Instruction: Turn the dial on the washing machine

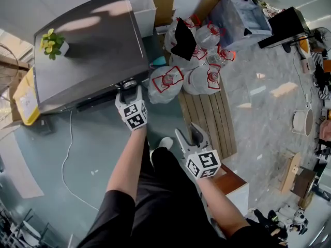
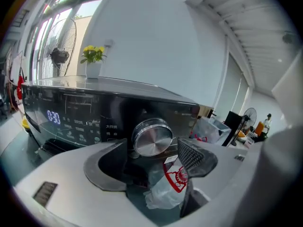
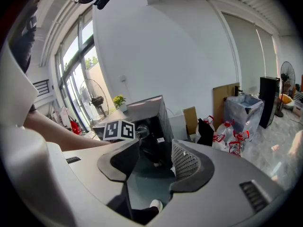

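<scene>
The dark grey washing machine (image 1: 88,50) stands at the upper left of the head view. Its round silver dial (image 2: 152,137) sits on the black front panel (image 2: 71,112), right of a lit blue display (image 2: 53,117). My left gripper (image 1: 128,88) is at the machine's front right corner, right at the dial. In the left gripper view the left gripper (image 2: 154,151) is open, its jaws standing either side of the dial with gaps showing. My right gripper (image 1: 189,134) hangs lower, over the floor by the person's leg, open and empty (image 3: 156,152).
A pot of yellow flowers (image 1: 51,43) stands on the machine's lid. White plastic bags with red print (image 1: 191,71) crowd the floor right of the machine, above a wooden pallet (image 1: 207,118). A white cable (image 1: 67,159) trails across the floor. The person's shoe (image 1: 164,142) is below the dial.
</scene>
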Motion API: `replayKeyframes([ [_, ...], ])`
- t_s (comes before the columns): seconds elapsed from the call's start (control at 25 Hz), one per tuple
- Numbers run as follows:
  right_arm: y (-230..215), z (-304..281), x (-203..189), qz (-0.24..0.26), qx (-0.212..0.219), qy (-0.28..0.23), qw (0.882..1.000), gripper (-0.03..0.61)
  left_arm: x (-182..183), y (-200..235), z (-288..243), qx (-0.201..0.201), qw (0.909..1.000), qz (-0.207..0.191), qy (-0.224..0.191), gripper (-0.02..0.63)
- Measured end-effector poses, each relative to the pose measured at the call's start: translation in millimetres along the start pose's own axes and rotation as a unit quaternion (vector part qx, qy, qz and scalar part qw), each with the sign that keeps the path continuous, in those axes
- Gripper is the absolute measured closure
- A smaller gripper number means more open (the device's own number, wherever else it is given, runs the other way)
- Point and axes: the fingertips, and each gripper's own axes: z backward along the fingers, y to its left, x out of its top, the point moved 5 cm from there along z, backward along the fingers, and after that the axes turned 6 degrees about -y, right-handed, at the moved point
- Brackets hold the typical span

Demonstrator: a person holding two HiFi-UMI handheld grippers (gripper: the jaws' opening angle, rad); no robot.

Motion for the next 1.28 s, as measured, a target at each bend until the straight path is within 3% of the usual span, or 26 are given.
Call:
replayKeyframes([
  [0.52, -4, -2, -4, 0.002, -0.005, 0.012, 1.000, 0.380, 12, 9, -3, 0.028, 0.9927, 0.116, -0.018, 0.308],
  [0.64, -6, -1, -4, 0.004, -0.011, 0.013, 1.000, 0.413, 11, 8, -3, 0.029, 0.9926, 0.117, -0.014, 0.314],
  [1.28, -9, -3, -3, -0.003, -0.010, 0.008, 1.000, 0.417, 13, 1, -5, 0.038, 0.9966, 0.072, 0.012, 0.348],
])
